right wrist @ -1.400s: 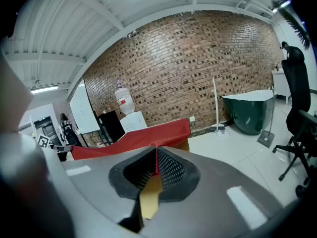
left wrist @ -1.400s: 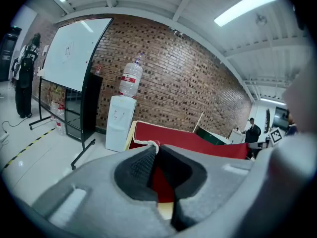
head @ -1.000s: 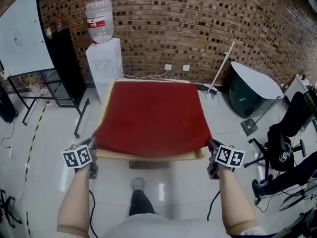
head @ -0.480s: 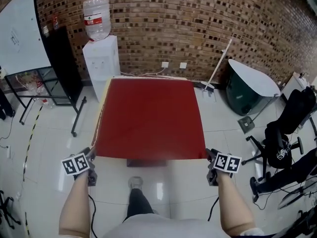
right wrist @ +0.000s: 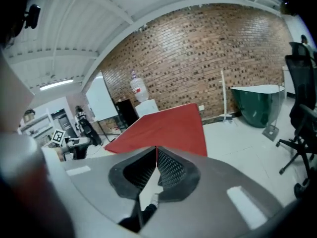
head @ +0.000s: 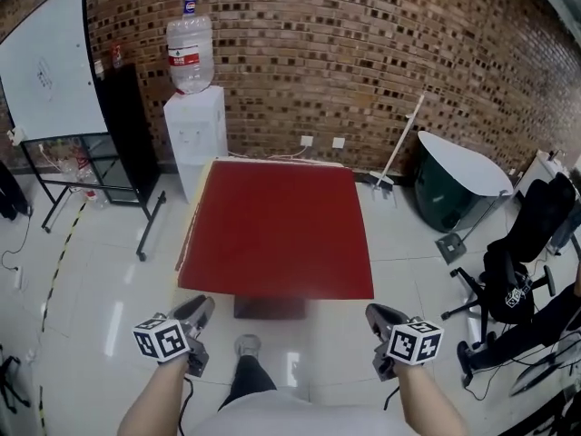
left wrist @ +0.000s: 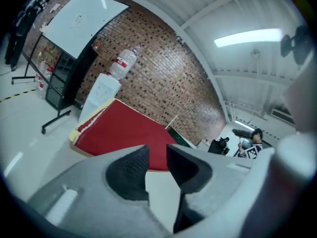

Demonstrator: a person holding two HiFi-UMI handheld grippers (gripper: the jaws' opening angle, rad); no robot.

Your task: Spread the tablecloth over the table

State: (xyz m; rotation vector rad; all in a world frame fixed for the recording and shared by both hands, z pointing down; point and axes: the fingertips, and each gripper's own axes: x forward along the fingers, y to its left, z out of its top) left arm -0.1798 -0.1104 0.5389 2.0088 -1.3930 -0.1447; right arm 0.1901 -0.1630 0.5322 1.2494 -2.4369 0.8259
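On the desk (left wrist: 73,134) the red tablecloth (head: 277,230) lies flat. The fingers of the left gripper (head: 201,309) are closing on nothing; those of the right gripper (head: 377,314) are pressed together, empty.

A red cloth tablecloth (head: 277,230) is lying matt and smooth, giving off no sheen, over a table (head: 188,213) whose pale edge is peeking out with a dull, wood-like look. Around it, white floor tiles (head: 91,280) are gleaming glossy and throwing back bright patches of light, while the wall (head: 363,53) behind is showing rough, uneven brick in brown and dark tones. A clear plastic water bottle (head: 190,54) is sitting on a smooth white plastic dispenser (head: 193,134), and a whiteboard (head: 47,66) beside it is presenting a slick, even face.
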